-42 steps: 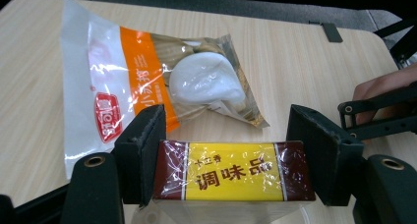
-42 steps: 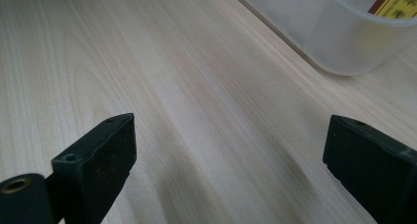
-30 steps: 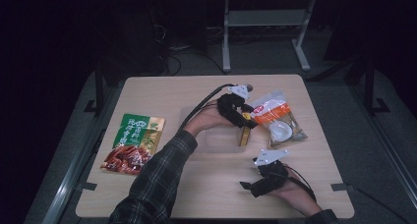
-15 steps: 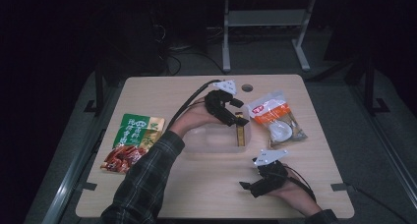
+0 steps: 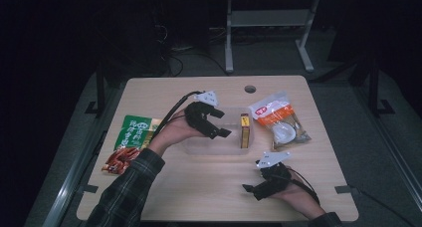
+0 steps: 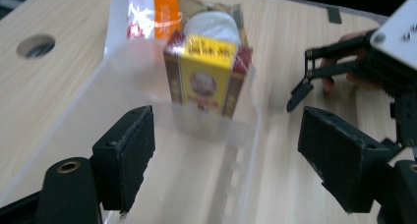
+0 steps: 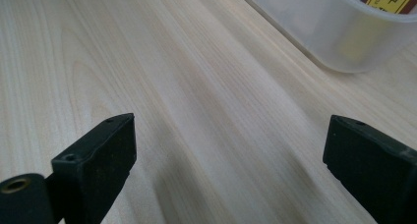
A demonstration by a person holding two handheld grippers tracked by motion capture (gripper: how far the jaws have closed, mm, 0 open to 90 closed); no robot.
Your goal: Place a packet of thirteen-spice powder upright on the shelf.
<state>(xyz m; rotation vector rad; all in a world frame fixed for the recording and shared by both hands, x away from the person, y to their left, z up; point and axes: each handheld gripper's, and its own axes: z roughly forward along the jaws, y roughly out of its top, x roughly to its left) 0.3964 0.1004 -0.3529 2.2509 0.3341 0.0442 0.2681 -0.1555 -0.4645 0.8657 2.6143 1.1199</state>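
- At the far left of the pale wooden counter [image 5: 164, 90] we see a green and red flat foil snack packet [image 5: 130, 142], lying apart from the rest.
- Our left tongs [image 5: 217, 123] hang over the clear rectangular plastic tub [image 5: 199, 146]; their jaws have just been opening and now stand wide, with nothing between them.
- The yellow and dark-red small cardboard box [image 6: 206, 75] stands upright inside the tub, at its right end.
- Just right of the tub lies a clear plastic bag with orange print [image 5: 278, 120].
- Our right tongs [image 5: 254, 188] rest on the counter near its front edge, jaws wide and empty.
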